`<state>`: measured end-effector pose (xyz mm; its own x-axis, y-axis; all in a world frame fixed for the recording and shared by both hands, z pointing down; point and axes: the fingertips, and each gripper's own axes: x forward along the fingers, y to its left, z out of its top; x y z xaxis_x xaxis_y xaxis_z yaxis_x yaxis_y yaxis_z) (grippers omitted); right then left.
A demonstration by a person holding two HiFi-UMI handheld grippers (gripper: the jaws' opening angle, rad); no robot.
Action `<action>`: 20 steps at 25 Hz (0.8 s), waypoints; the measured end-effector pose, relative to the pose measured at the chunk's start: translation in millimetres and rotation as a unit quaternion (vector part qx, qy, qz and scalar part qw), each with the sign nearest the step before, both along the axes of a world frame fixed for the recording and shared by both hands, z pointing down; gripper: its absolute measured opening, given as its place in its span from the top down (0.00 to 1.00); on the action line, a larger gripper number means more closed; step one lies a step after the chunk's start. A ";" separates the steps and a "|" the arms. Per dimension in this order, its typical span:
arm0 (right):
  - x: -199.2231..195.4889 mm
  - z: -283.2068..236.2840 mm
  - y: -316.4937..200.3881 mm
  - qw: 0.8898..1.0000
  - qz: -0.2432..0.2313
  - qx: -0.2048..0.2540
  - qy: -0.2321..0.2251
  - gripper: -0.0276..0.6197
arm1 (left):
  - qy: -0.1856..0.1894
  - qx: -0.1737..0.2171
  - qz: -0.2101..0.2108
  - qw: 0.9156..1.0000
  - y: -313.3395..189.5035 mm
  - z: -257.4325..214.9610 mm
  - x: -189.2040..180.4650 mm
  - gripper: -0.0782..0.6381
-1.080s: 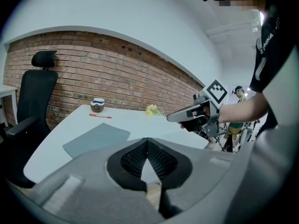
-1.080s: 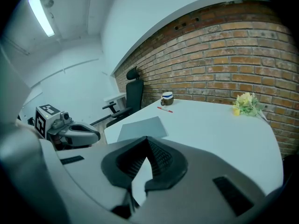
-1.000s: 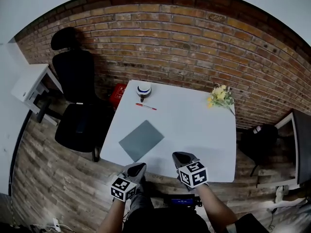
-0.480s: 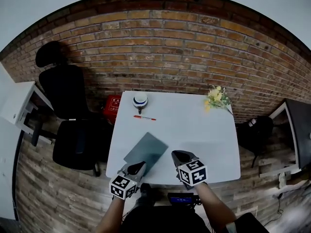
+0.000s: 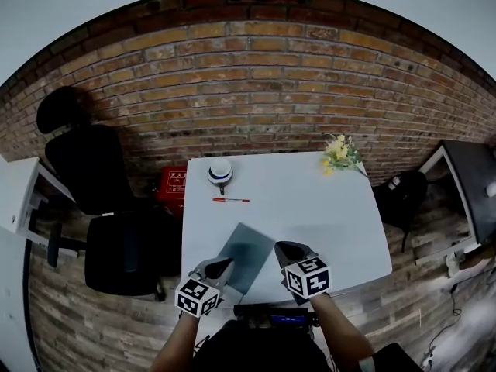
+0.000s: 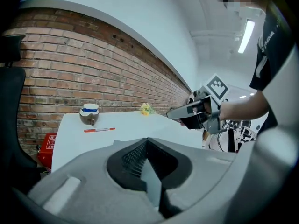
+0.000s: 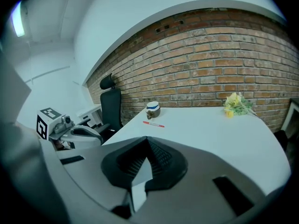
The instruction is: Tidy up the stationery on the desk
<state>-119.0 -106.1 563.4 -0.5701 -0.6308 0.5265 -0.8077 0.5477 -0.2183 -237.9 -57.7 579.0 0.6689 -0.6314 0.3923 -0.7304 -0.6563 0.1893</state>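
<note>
Advanced to desk (image 5: 325, 208) near edge: left tongs (image 5: 220, 267), right tongs (image 5: 284, 249), closed, empty; notebook (image 5: 246, 248) between; bare surface ahead.

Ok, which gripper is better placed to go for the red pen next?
Left, probably: the red pen lies almost straight ahead of the left gripper, while the right gripper sits further off to the right. Both are shut and empty.

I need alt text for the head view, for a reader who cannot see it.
Seen from above, a person holds a shut left gripper and a shut right gripper at the near edge of a white table by a brick wall. On it lie a grey pad, a red pen, a round white-and-blue object and yellow flowers.
</note>
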 end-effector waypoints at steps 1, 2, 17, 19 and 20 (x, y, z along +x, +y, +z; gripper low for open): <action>-1.3 0.5 0.0 1.000 0.006 -0.001 -0.002 0.94 | 0.000 -0.002 0.005 1.000 -2.5 1.7 -1.1 0.88; -2.1 1.9 0.4 1.000 0.010 -0.002 -0.003 0.94 | 0.000 -0.004 0.009 1.000 -4.7 3.8 -1.4 0.88; 47.7 9.1 -29.7 1.000 -0.016 -0.012 0.019 0.94 | 0.017 -0.018 -0.050 0.998 -45.3 10.4 32.1 0.88; 57.5 6.9 -36.5 0.999 -0.023 -0.009 0.022 0.94 | 0.025 -0.017 -0.065 0.997 -50.3 8.8 37.9 0.88; 61.4 6.1 -39.5 0.999 -0.026 -0.007 0.023 0.94 | 0.029 -0.016 -0.071 0.997 -52.5 7.9 40.8 0.88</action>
<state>-57.5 -145.6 569.4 -0.5767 -0.5931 0.5618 -0.7875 0.5866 -0.1890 -197.1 -110.2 586.9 0.5956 -0.7091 0.3774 -0.8029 -0.5401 0.2523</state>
